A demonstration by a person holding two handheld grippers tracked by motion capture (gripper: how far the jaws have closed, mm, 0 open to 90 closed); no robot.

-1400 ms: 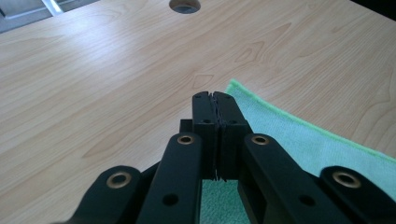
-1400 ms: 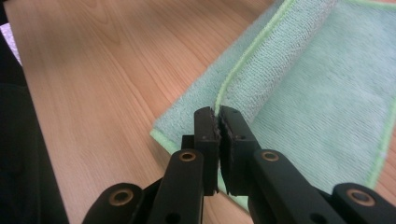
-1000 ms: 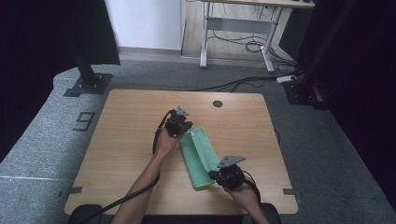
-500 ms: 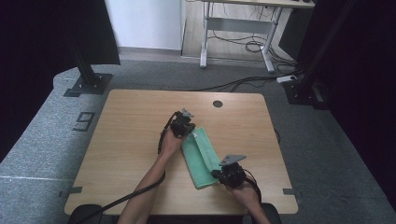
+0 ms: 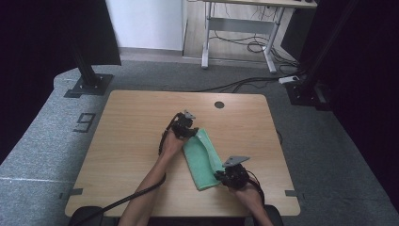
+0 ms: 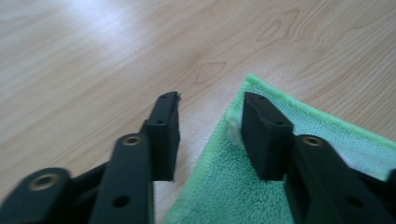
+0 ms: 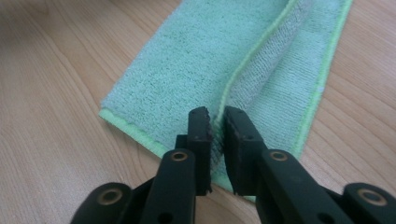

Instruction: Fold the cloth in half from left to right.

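A green towel [image 5: 202, 157] lies folded lengthwise on the wooden table [image 5: 131, 141]. My left gripper [image 5: 189, 135] is at its far end. In the left gripper view its jaws [image 6: 210, 105] have just been opening and stand apart over the towel's corner [image 6: 224, 186], gripping nothing. My right gripper [image 5: 218, 175] is at the near end. In the right gripper view its jaws [image 7: 215, 116] have just been opening a little. A narrow gap remains, and the towel's folded edge [image 7: 201, 60] runs into it.
A round cable hole [image 5: 219, 104] sits near the table's far edge. A black cable [image 5: 127, 200] trails from the left hand off the near edge. Bare wood lies left and right of the towel. A desk frame [image 5: 240, 28] stands on the floor behind.
Both hands have kept their places at the towel's two ends, and the towel lies much as before.
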